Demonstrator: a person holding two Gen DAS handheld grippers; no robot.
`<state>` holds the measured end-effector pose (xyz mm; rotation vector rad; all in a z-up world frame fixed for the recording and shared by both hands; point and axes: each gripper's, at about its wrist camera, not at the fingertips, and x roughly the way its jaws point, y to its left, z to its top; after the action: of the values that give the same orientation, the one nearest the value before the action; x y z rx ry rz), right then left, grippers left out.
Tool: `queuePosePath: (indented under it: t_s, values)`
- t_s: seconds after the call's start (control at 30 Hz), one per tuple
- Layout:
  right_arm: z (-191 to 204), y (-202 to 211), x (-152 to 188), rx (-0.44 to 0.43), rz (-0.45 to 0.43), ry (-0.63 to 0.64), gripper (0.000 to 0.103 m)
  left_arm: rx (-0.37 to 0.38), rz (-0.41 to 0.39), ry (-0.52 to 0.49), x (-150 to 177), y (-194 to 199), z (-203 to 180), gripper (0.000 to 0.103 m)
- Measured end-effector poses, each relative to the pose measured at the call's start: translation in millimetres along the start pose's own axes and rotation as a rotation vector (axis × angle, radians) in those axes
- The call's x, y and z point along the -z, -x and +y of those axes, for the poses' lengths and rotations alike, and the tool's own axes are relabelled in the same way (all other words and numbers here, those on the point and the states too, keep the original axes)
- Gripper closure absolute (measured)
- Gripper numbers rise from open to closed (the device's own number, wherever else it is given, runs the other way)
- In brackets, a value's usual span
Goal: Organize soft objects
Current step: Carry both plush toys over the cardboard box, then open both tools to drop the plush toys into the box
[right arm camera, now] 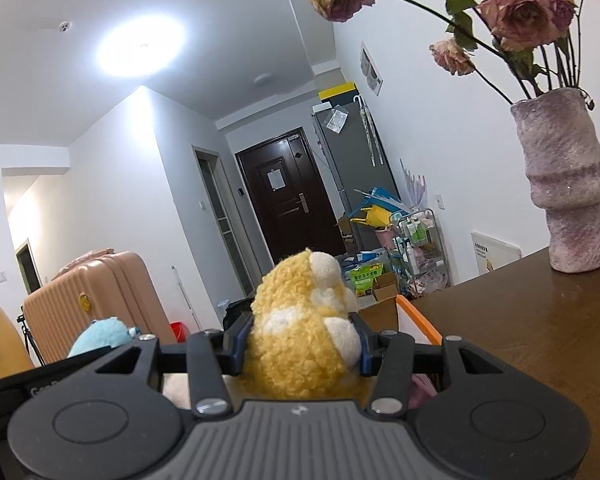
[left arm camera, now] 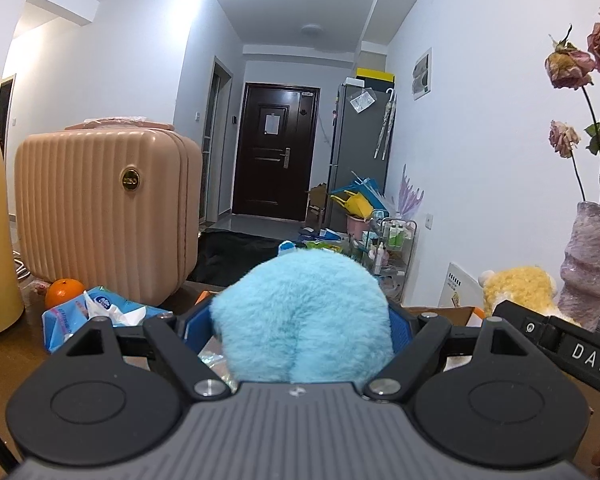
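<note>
Your left gripper (left arm camera: 300,320) clamps the blue plush (left arm camera: 300,316) between its pads, and your right gripper (right arm camera: 300,344) pinches the yellow plush (right arm camera: 300,340), both held above the brown table (right arm camera: 520,340). Just beyond on the table lie a tissue pack (left arm camera: 96,312) and an orange (left arm camera: 64,290) by the ribbed pink suitcase (left arm camera: 104,216), with the pink vase (right arm camera: 568,184) of dried roses to the right. Farther off, a hallway with clutter along its right wall ends at a dark door (left arm camera: 276,148).

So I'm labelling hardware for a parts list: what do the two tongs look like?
Both match: the left tongs and right tongs have a ribbed grey body, black linkage arms with silver pivot screws, round black discs and blue finger pads. White lettering marks the right one's side.
</note>
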<state>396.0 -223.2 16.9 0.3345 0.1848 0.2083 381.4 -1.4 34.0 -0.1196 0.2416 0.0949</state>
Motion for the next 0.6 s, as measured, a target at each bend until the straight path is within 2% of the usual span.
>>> queuePosePath:
  t_s: [0.6]
  values:
    - [3.1, -28.7, 3.1, 0.012, 0.024, 0.060, 0.055, -0.022, 0.013, -0.040, 0.8, -26.0, -6.2, 0.018]
